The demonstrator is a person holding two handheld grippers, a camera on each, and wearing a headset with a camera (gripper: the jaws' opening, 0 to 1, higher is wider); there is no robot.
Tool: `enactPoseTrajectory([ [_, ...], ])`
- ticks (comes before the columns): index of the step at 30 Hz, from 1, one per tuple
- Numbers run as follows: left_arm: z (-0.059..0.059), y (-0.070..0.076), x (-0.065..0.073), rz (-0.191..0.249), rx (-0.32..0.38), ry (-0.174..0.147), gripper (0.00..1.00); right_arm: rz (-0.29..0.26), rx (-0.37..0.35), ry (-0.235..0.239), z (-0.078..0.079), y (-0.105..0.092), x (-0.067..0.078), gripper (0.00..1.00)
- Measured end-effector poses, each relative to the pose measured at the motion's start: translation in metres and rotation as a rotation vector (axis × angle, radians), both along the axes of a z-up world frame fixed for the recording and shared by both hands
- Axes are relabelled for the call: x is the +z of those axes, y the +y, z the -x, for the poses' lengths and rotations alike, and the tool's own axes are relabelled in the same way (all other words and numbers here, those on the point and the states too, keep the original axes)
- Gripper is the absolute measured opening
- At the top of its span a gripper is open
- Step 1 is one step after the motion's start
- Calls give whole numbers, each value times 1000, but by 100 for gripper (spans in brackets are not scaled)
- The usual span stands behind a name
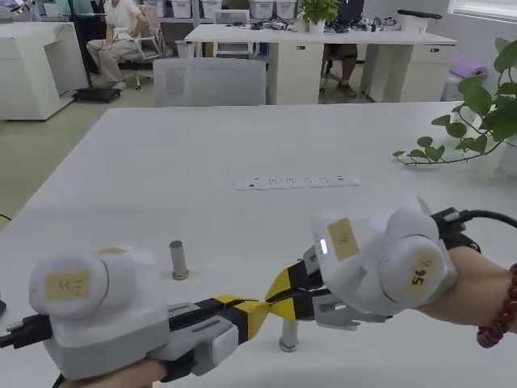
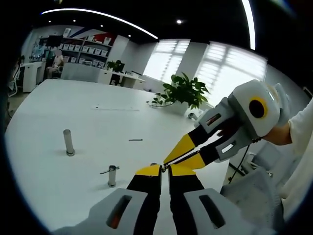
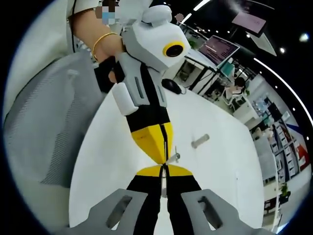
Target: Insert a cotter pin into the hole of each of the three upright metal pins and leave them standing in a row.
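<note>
My left gripper [image 1: 260,311] and right gripper [image 1: 276,304] meet tip to tip above the table, both shut. A thin cotter pin [image 3: 165,182] shows as a grey sliver between the right jaws and runs to the left gripper's [image 3: 164,155] tips. A bare upright metal pin [image 1: 178,260] stands at the left. Another upright pin [image 1: 288,335] stands right under the joined tips. In the left gripper view a pin with a cotter pin through it [image 2: 112,175] stands left of my left gripper [image 2: 164,168], with a bare pin [image 2: 68,142] beyond it.
A loose cotter pin [image 2: 136,140] lies further out on the white table [image 1: 242,137]. A white power strip [image 1: 297,182] lies mid-table. A potted plant [image 1: 477,113] trails over the right edge. A grey chair [image 1: 209,81] stands at the far side.
</note>
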State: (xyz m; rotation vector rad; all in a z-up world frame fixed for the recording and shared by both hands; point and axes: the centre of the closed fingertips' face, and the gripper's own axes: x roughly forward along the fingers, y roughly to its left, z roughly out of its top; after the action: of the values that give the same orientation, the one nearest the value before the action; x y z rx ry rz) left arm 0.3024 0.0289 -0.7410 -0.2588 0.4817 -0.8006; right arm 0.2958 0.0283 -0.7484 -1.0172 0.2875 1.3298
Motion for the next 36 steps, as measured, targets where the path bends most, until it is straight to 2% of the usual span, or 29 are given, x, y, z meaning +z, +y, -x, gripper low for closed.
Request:
enactPoseTrajectory([
  [2,-1,0,1,20,5,12,2,0,2,-1,0,0,0,3],
  [7,0,-1,-1,31,7,31,1,-1,3,-7,1,1,0,3],
  [9,0,0,-1,49,14,58,1,-1,2,-9,1,1,-1,3],
  [13,0,-1,-2,31,3,42,1,-2,-1,-7,1,1,-1,3],
  [17,2,-2,-3,22,-1,42,0,-4,-9,0,1,1,-3,3],
  [19,1,-2,-3,8,-7,27,0,-14,-17,11,1,1,-3,4],
  [25,0,-1,-4,-15,-14,4,0,-40,-63,73,-1,-5,-6,6],
  [26,0,-1,-4,-18,-16,0,0,-50,-75,96,0,-6,-7,8],
  [29,1,1,-4,-32,-25,-15,0,-120,-121,211,5,-9,-5,9],
  [31,2,1,-3,-40,-35,-28,0,-142,-145,263,6,-12,-5,12],
  [33,5,0,-2,-43,-50,-39,0,-176,-176,307,6,-14,-3,15],
  [36,9,-3,-2,-62,-76,-58,0,-194,-187,338,6,-18,-2,15],
])
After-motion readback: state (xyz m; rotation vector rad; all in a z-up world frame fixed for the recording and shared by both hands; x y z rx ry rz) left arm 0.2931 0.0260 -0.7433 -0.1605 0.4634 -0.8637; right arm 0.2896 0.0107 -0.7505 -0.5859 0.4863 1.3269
